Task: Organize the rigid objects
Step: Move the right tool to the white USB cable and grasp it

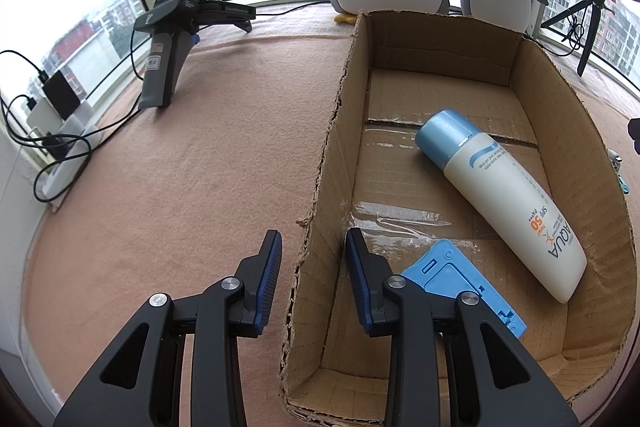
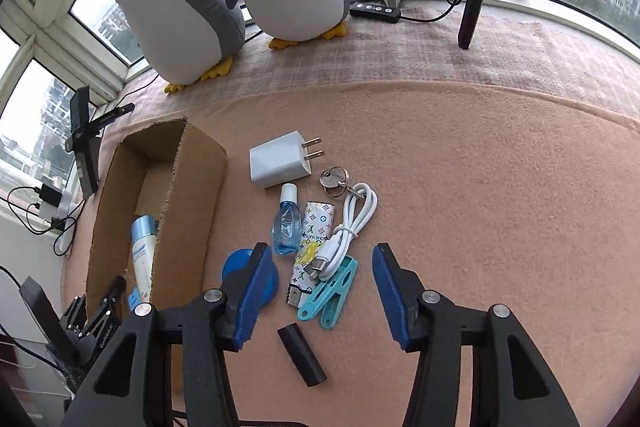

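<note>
Left tongs (image 1: 310, 247) were empty w/ jaws apart, straddling the left wall of the cardboard box (image 1: 340, 115): one finger outside over the pink surface (image 1: 200, 167), the other inside. It partly hid a blue flat item (image 1: 460, 279) at the box's near end; what it was, couldn't tell. Sunscreen bottle (image 1: 508, 199) lay on its side in the box along the right wall, cap toward the far end. Right tongs (image 2: 318, 281) were wide open, empty, hovering over the pile right of the box: charger (image 2: 280, 163), key ring (image 2: 335, 179), white cable (image 2: 348, 227), small blue bottle (image 2: 287, 223), patterned lighter (image 2: 312, 247), teal clip (image 2: 330, 293), black tube (image 2: 302, 353). A blue round thing (image 2: 240, 267) was half hidden behind the tongs' left finger.
</note>
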Demonstrator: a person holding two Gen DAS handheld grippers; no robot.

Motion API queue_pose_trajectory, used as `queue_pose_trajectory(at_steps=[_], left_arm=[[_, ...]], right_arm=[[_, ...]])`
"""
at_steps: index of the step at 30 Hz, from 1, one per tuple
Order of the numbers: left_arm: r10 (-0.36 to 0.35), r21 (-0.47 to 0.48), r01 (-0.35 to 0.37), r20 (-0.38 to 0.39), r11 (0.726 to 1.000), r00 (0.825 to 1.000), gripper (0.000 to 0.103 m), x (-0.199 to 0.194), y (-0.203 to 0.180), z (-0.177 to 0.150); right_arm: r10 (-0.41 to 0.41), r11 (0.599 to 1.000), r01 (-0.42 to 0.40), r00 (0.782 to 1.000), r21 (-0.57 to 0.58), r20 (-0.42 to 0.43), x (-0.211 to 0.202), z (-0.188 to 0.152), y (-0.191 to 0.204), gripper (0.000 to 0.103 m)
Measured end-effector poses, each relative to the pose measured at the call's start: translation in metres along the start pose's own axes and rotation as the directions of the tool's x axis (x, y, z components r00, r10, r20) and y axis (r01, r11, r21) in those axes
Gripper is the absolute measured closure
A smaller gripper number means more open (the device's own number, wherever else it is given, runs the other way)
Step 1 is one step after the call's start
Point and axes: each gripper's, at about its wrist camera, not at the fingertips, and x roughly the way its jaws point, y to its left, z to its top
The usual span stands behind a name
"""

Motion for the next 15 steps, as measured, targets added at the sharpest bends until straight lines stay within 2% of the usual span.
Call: queue_pose_trajectory(at_steps=[6, 10, 15], left_arm=[[0.0, 0.0, 0.0, 0.0, 1.0, 1.0, 0.072, 0.0, 0.0, 0.0], [0.0, 0.0, 0.0, 0.0, 1.0, 1.0, 0.072, 0.0, 0.0, 0.0], [0.001, 0.001, -0.001, 0.001, 1.0, 1.0, 0.072, 0.0, 0.0, 0.0]], right_arm=[[0.029, 0.999, -0.025, 0.996, 0.049, -0.086, 0.025, 0.011, -0.01, 0.064], [0.024, 0.998, -0.018, 0.994, 0.056, -0.108, 0.035, 0.013, -0.012, 0.065], [0.015, 0.998, -0.008, 0.991, 0.054, -0.134, 0.045, 0.012, -0.011, 0.074]])
